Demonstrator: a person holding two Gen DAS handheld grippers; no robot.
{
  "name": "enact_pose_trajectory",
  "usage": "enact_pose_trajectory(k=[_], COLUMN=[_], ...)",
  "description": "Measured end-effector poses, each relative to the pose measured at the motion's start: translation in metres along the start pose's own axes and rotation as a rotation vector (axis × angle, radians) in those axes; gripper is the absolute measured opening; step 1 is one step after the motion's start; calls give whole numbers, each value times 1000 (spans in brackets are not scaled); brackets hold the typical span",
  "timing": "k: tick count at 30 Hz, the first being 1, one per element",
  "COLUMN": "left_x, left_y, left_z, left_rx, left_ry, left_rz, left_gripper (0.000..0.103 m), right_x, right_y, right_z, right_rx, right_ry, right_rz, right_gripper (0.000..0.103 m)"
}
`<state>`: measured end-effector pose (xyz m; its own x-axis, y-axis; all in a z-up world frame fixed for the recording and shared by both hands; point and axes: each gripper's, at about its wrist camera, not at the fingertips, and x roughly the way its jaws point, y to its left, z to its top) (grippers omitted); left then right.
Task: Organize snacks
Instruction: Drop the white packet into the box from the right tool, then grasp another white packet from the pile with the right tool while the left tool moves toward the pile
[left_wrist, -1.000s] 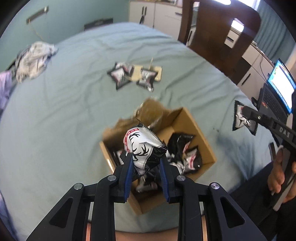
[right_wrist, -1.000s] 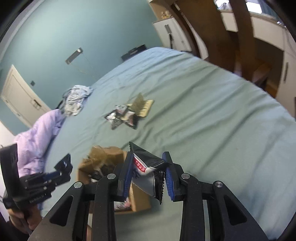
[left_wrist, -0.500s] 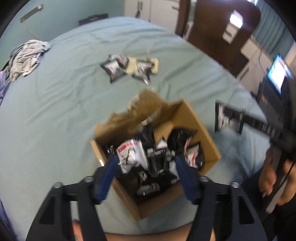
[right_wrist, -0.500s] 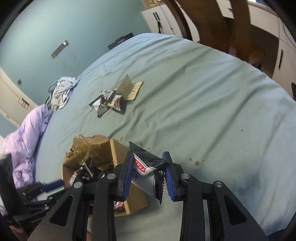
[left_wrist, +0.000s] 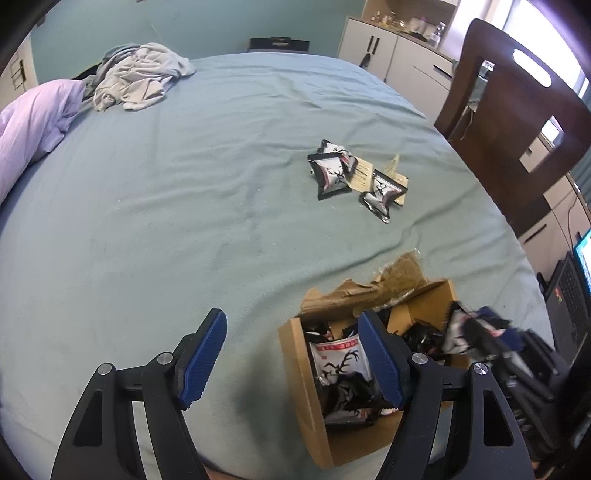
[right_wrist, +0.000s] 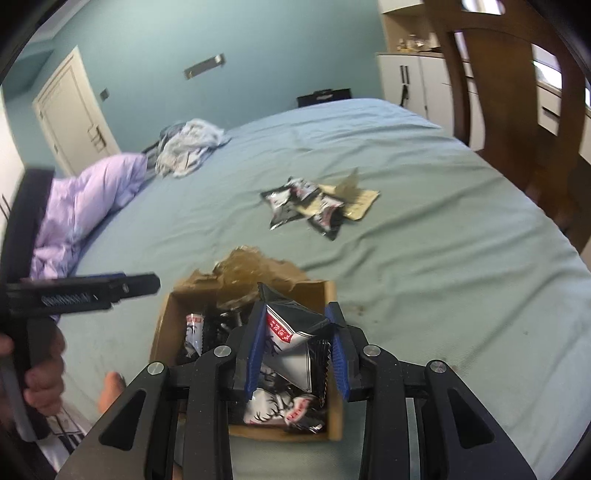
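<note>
An open cardboard box (left_wrist: 295, 354) (right_wrist: 332, 295) sits on the teal bed sheet, holding several black-and-white snack packets (left_wrist: 338, 360). My left gripper (left_wrist: 291, 354) is open and empty, its right finger over the box's left part. My right gripper (right_wrist: 299, 350) is shut on a snack packet (right_wrist: 291, 328) and holds it above the box; it shows blurred in the left wrist view (left_wrist: 480, 332). Three loose packets (left_wrist: 332, 173) (right_wrist: 295, 206) lie farther up the bed on a tan card (left_wrist: 364, 173).
A purple duvet (left_wrist: 29, 125) (right_wrist: 85, 206) and a heap of grey clothes (left_wrist: 136, 74) (right_wrist: 192, 146) lie at the far left. A dark wooden chair (left_wrist: 517, 122) stands at the bed's right edge. A laptop (left_wrist: 576, 280) is at the far right.
My left gripper let its packet drop into the box, opened wide and swung left. My right gripper carried its packet from beside the box to above it.
</note>
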<state>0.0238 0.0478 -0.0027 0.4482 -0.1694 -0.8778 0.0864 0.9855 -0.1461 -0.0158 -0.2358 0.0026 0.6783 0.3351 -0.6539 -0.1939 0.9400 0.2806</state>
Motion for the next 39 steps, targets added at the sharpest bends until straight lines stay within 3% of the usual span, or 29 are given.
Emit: enact_pose_trajectory(k=[10,12,15,17,23,27,34,36,39], left_x=[8,8,8,8,-2,-4,-4,-4,-2], left_y=[-1,-2,-4,-5,-12,-16,-19,-20,-25], left_z=[2,1,-2,-3,-8,-11,-10,-10,-11], left_rx=[10,17,29,41,92,122,137,142,159], left_ry=[16,12,13,12,-28,-40,-41,-41,-35], left_rz=[15,26,45,62,101,128,131,129,133], left_gripper=[74,74,74,74,74,74,74,74,74], right_x=[34,29,11,1,-18,-29,-55,-51,-32], right_y=[-1,-7,-20,-27,-39,-39,-40,-46,-53], right_z=[12,13,17,17,18,30,41,33,27], right_rx=[71,107,171,202,230,163,19,48,126], right_ry=[48,35,-43,-64,11,55,48,53,134], right_rz=[32,68,54,29,-11,-61,-182,-198,-175], right_gripper=[35,48,65,68,69,69,69,69,69])
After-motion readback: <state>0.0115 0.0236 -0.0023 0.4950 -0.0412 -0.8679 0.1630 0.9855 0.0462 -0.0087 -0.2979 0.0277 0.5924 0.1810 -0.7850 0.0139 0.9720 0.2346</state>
